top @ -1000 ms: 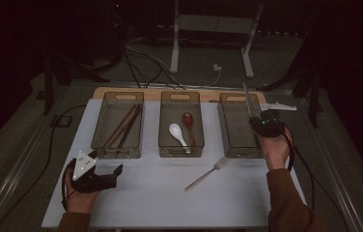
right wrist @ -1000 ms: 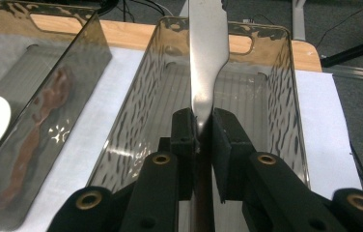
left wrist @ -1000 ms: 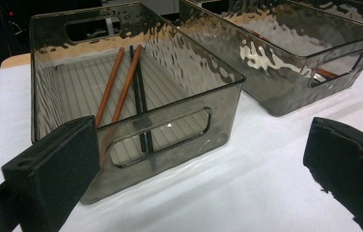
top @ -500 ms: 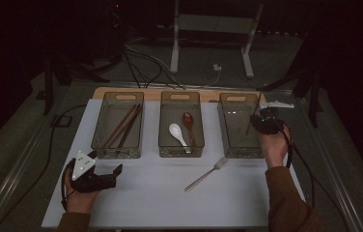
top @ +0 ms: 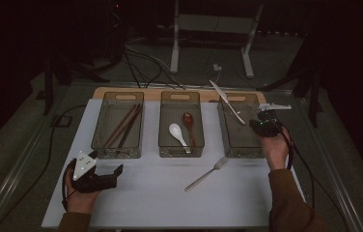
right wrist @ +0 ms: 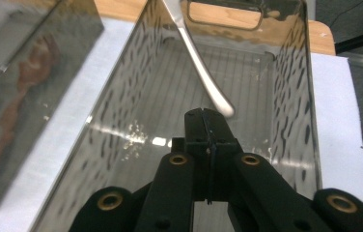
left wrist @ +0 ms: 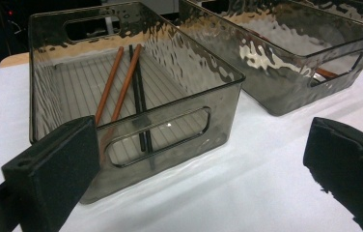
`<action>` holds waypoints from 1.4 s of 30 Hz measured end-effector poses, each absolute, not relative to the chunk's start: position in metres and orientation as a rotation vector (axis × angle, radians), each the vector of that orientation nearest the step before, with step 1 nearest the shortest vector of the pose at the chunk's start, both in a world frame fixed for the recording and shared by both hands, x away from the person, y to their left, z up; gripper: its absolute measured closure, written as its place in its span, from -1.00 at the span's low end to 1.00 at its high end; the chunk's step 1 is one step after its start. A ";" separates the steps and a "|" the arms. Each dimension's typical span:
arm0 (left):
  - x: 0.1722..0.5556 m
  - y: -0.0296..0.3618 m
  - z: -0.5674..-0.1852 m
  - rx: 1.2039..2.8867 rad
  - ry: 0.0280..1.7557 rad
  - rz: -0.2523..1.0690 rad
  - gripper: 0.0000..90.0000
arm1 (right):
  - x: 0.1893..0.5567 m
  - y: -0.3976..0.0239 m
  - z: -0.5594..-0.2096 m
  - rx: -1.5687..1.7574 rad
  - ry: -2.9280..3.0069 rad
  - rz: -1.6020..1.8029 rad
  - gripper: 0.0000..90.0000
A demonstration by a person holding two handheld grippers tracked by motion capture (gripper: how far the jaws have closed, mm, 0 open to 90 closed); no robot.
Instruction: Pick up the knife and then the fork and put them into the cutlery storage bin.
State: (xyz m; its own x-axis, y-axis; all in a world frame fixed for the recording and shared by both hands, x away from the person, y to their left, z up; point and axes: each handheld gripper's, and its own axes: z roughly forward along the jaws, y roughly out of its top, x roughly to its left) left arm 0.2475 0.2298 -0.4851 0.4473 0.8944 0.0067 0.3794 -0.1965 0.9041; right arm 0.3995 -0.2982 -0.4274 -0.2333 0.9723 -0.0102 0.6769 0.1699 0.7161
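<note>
A metal knife leans in the right-hand clear bin, its blade slanting up past the far rim. In the right gripper view its handle end rests on the bin floor just beyond my right gripper. That gripper's jaws are shut together, and nothing shows between the pads. In the high view the right gripper hangs over the bin's right side. My left gripper rests open on the white mat at the front left. Its jaws face the left bin and hold nothing.
Brown and black chopsticks lie in the left bin. A white spoon and a brown one lie in the middle bin. A fork lies loose on the mat in front.
The right hand has barely shifted beside the right bin. The left hand and its gripper have stayed where they were.
</note>
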 end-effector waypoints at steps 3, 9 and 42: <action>0.248 0.230 -0.485 1.773 1.096 0.701 -0.99 | 0.400 -0.295 -0.431 1.548 1.993 0.821 0.89; 0.247 0.230 -0.485 1.772 1.095 0.701 -0.99 | 0.401 -0.294 -0.433 1.548 1.997 0.823 0.54; 0.247 0.229 -0.485 1.778 1.093 0.704 -0.98 | 0.334 -0.276 -0.432 1.485 2.097 0.984 -0.72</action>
